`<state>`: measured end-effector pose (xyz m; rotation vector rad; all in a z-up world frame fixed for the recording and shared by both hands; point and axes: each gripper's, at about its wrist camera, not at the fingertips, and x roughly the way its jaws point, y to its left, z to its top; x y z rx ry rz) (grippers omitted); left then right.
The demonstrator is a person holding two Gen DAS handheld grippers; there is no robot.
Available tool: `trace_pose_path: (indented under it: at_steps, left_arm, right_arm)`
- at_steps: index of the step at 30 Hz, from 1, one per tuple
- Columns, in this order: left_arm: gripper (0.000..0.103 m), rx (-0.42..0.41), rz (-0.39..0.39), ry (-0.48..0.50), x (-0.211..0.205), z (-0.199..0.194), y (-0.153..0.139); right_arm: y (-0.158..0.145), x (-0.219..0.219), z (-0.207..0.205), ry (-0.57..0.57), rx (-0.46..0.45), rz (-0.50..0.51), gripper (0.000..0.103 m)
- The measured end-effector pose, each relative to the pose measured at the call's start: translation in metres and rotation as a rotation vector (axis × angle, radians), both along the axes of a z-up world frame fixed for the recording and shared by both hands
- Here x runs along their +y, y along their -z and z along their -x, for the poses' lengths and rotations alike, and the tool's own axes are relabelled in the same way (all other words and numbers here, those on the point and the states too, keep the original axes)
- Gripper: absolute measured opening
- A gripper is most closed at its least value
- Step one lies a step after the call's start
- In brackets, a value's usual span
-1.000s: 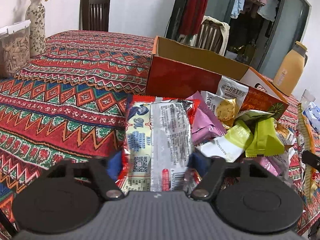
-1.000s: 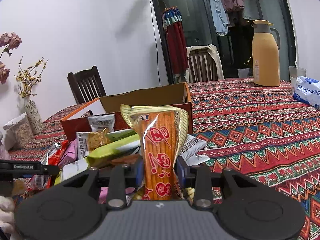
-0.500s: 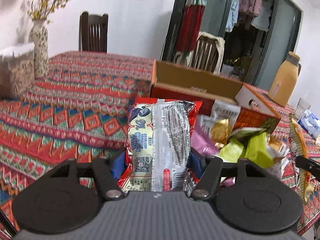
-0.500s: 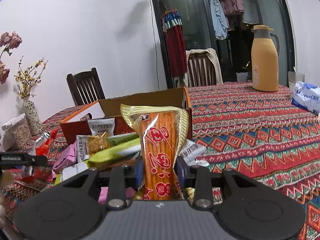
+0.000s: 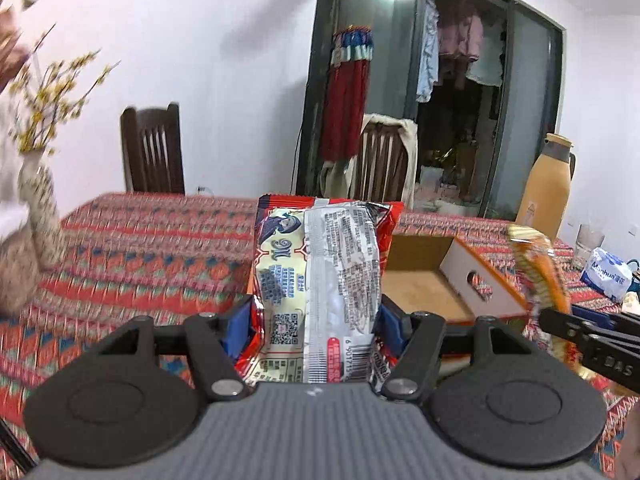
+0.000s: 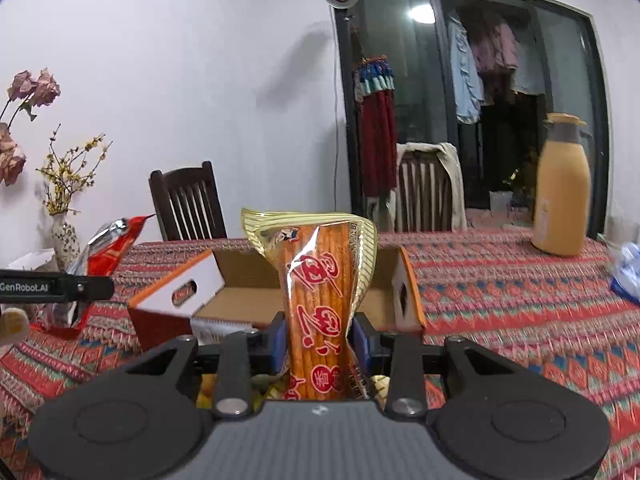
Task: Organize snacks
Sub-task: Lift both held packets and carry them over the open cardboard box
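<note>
My left gripper point(image 5: 316, 320) is shut on a red and cream snack packet point(image 5: 320, 280), held upright with its printed back facing the camera. My right gripper point(image 6: 320, 340) is shut on a long orange stick-snack bag point(image 6: 320, 300) with a gold top. Both packets hang in the air in front of an open orange cardboard box point(image 6: 248, 300), whose brown inside point(image 5: 420, 292) shows. The right gripper and its orange bag point(image 5: 540, 280) appear at the right edge of the left wrist view. The left gripper with the red packet point(image 6: 108, 252) shows at the left of the right wrist view.
A patterned red tablecloth point(image 6: 520, 300) covers the table. A tan thermos jug point(image 6: 560, 188) and a blue-white pack point(image 5: 608, 276) stand at the right. A flower vase point(image 5: 40, 200) stands at the left. Wooden chairs point(image 6: 188, 204) sit behind the table. A few snacks point(image 6: 208, 392) peek below the right gripper.
Both grippers have risen with their packets. The snack pile has dropped out of sight below them and the inside of the box has come into view.
</note>
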<state>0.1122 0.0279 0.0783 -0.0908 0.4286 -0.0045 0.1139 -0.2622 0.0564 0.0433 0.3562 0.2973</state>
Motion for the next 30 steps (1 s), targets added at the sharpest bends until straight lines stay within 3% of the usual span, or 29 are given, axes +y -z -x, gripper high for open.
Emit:
trace_pose_path:
  at_steps: [10, 15, 20, 30]
  left_arm:
    - [0.065, -0.010, -0.006, -0.029, -0.014, -0.070, -0.023]
    - [0.065, 0.000, -0.003, -0.077, -0.008, -0.112, -0.024]
    - [0.065, 0.010, -0.002, -0.112, 0.000, -0.143, -0.006]
    - [0.065, 0.095, -0.040, -0.101, 0.001, -0.168, 0.038]
  right_arm:
    - [-0.034, 0.022, -0.079, 0.006, -0.026, -0.005, 0.033]
    - [-0.036, 0.025, -0.126, 0.042, -0.009, -0.010, 0.033]
    - [-0.021, 0.027, -0.162, 0.059, 0.033, 0.003, 0.033]
    - [0.015, 0.019, -0.186, 0.064, 0.106, -0.017, 0.033]
